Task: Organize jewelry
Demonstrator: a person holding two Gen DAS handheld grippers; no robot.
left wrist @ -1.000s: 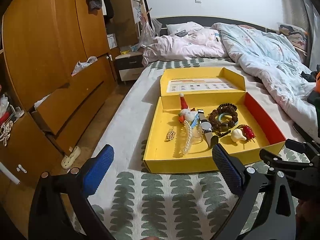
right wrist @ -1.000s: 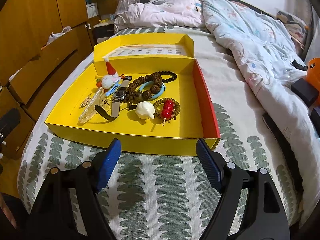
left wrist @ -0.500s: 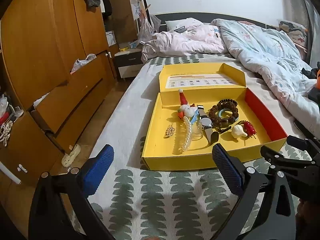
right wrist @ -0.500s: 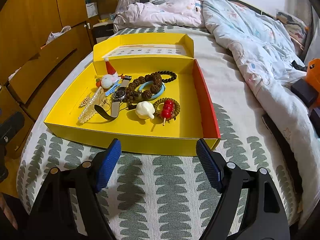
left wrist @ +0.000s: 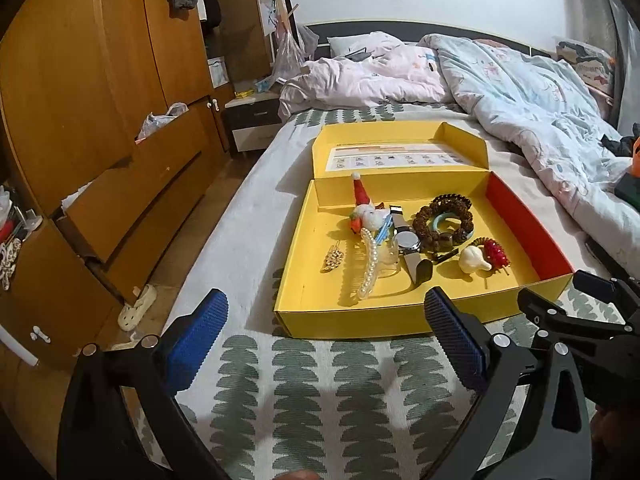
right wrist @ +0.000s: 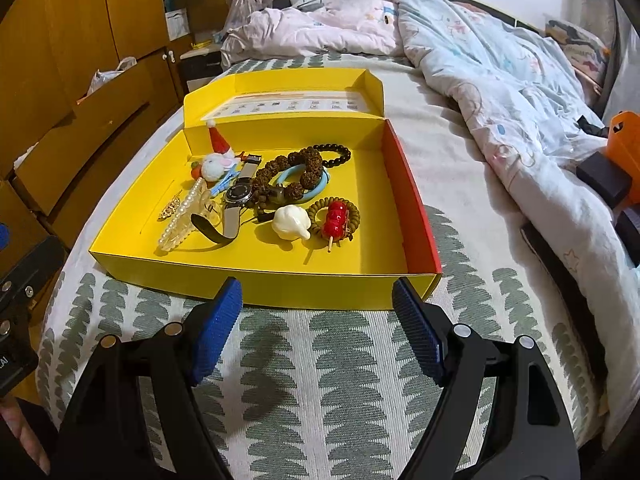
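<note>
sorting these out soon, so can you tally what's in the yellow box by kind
Bead bracelets: 2, brown and black
Hair ties: 2, blue and brown coil with red charm
Hair clips: 3, pearl, gold, santa
Watch: 1
White figurine: 1
Total: 9

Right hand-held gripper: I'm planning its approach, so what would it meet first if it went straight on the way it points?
Probably the near wall of the yellow box, just ahead of the open right hand-held gripper; depth is unclear.

One box (right wrist: 256,288) – one watch (right wrist: 239,192) – three bracelets (right wrist: 304,168).
</note>
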